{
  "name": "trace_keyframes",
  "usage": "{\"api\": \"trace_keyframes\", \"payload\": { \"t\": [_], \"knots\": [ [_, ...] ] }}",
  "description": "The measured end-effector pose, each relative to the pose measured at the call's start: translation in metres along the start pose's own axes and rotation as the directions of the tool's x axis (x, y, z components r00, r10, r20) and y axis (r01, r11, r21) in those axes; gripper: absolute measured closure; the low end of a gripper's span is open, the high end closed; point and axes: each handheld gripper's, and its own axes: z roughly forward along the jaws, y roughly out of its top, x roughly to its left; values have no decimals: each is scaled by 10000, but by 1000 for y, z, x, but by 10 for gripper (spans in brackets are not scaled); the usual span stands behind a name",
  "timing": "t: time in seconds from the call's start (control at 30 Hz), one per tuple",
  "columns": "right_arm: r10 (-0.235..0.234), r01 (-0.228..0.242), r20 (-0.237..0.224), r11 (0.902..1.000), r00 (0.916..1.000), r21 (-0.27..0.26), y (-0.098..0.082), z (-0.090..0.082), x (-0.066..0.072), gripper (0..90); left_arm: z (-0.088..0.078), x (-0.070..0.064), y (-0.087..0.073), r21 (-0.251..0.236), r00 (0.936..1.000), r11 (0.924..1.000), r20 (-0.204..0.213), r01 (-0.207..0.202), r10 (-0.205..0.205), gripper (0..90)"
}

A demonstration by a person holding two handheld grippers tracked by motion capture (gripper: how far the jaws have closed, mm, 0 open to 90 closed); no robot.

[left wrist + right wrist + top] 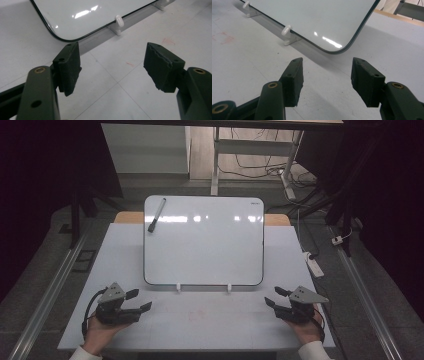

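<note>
Both jaws apart, empty: my left hand-held gripper (138,300) lower left, right hand-held gripper (274,296) lower right. Whiteboard (203,242) mid-frame on worktop (200,320); marker (156,214) on its upper-left corner.

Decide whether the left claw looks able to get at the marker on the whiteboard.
Probably yes: the left claw is open and empty, and nothing stands between it and the marker at the whiteboard's upper left.

Left tongs (112,68) gape empty over the table (120,100), near the whiteboard (82,15) corner.
</note>
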Motion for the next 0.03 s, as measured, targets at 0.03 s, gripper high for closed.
{"api": "trace_keyframes", "payload": {
  "t": [0.03],
  "knots": [
    [-13,13,14,10000,10000,-21,0,0,0,426,0,0,0,-20,10000,10000,-6,-18,18,306]
  ]
}}
